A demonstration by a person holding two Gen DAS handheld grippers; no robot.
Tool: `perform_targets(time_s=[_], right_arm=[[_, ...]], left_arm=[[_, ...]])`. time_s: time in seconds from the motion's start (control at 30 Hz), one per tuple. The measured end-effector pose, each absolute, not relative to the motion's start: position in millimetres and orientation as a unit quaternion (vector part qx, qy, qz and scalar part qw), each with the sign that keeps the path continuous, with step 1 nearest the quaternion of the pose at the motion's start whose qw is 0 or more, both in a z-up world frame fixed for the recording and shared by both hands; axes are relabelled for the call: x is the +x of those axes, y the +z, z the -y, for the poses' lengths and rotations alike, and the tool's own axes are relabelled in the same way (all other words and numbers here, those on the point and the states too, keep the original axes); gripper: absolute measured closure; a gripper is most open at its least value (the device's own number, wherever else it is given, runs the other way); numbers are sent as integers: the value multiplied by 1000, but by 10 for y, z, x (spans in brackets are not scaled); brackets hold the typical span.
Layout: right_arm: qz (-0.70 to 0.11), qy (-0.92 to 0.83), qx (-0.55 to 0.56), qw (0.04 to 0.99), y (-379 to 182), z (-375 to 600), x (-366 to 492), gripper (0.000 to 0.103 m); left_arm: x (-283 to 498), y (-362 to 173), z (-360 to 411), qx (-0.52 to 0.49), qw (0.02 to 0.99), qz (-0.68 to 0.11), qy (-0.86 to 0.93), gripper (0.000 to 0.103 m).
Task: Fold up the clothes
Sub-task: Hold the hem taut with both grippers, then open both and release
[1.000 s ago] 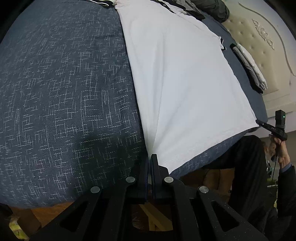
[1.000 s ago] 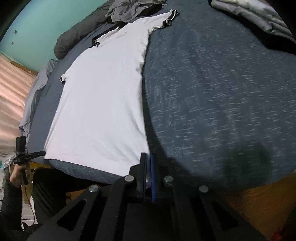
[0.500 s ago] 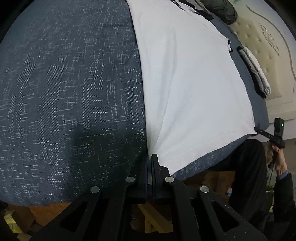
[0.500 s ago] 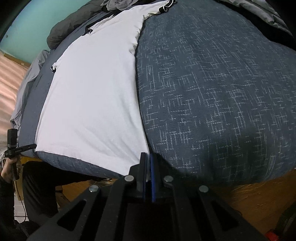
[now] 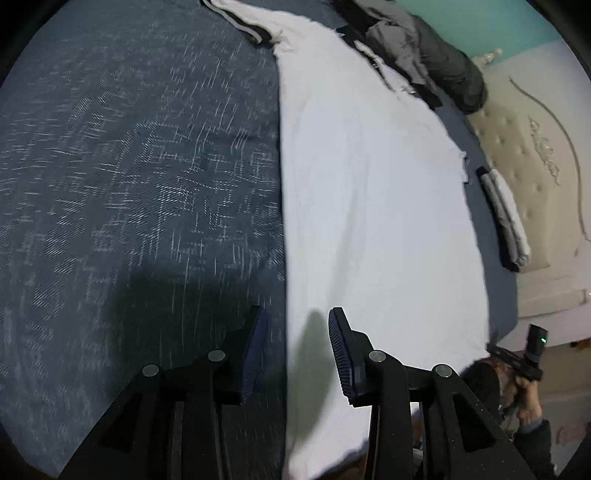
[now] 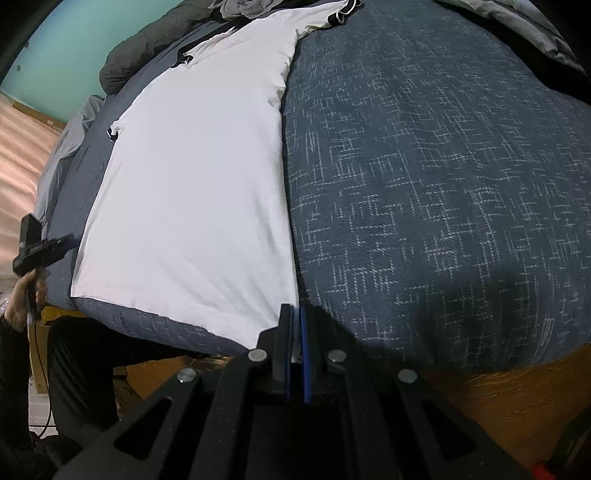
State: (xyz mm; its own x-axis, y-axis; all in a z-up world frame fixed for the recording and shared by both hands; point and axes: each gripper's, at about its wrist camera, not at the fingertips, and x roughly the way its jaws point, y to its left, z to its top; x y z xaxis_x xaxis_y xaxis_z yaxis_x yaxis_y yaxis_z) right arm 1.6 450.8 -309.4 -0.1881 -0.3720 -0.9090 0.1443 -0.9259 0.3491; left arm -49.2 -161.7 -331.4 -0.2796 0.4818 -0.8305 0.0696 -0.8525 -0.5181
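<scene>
**White shirt flat on the bed, one hem corner pinched**

Teal wall (image 6: 74, 40) and a cream tufted headboard (image 5: 524, 177) frame the bed (image 6: 443, 184), whose dark blue cover with its pale woven pattern fills most of both views. Across that cover lies your white shirt (image 5: 369, 203), spread flat, running from the bed's near edge up toward the far side. Its hem reaches the near edge and its black-trimmed sleeves (image 6: 341, 14) and collar sit at the far end. Beyond the collar, along the bed's far edge, you have a dark grey pile of bedding or clothes (image 5: 436, 55). Close to the headboard edge rests a small folded stack of grey and white garments (image 5: 506, 218), apart from the shirt.

Your left gripper (image 5: 295, 350) hangs over the shirt's long side edge near the hem, its jaws wide apart and empty, one finger above the blue cover and the other above the white cloth. That view is blurred, so you cannot tell whether the tips touch the fabric.

Your right gripper (image 6: 295, 347) sits at the bed's near edge with its jaws together, clamped on the shirt's hem corner; a sliver of white shows between the blue pads.

Your right hand (image 5: 524, 391) shows in the left view, past the shirt's opposite hem corner, gripping its handle.
</scene>
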Motion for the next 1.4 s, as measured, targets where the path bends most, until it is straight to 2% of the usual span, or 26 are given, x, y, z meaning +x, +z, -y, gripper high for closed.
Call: perform_targets(time_s=[0.03, 0.1, 0.17, 0.53, 0.63, 0.77, 0.8, 0.9, 1.1, 1.2, 1.4], right_arm=[[94, -765, 614, 168, -3090, -4502, -11, 99], [95, -766, 613, 168, -3089, -4495, -11, 99], [95, -766, 613, 169, -3095, -4497, -2, 99], [89, -764, 616, 171, -3085, -4636, 81, 99], [89, -763, 617, 171, -3078, -4633, 75, 99], [91, -763, 617, 172, -3077, -4639, 65, 99], [92, -763, 617, 172, -3081, -4642, 63, 99], [93, -762, 618, 172, -3097, -4645, 54, 99], [93, -761, 619, 173, -3105, -4642, 42, 99], [91, -762, 617, 174, -3087, -4639, 45, 99], [100, -762, 616, 173, -3091, -4680, 64, 99]], left_arm=[[-504, -3331, 1627, -585, 134, 234, 765, 70], [-529, -3364, 1648, -585, 133, 231, 766, 97], [-555, -3397, 1669, -585, 131, 229, 767, 99], [-603, -3459, 1555, -592, 113, 211, 770, 100], [-597, -3422, 1579, -592, 109, 222, 767, 97], [-503, -3283, 1553, -597, 122, 212, 764, 88], [-464, -3278, 1539, -601, 129, 213, 760, 81], [-344, -3260, 1501, -608, 148, 213, 750, 78], [-333, -3442, 1463, -623, 152, 196, 742, 81], [-338, -3447, 1442, -626, 155, 188, 741, 100], [-281, -3356, 1490, -627, 153, 172, 744, 100]])
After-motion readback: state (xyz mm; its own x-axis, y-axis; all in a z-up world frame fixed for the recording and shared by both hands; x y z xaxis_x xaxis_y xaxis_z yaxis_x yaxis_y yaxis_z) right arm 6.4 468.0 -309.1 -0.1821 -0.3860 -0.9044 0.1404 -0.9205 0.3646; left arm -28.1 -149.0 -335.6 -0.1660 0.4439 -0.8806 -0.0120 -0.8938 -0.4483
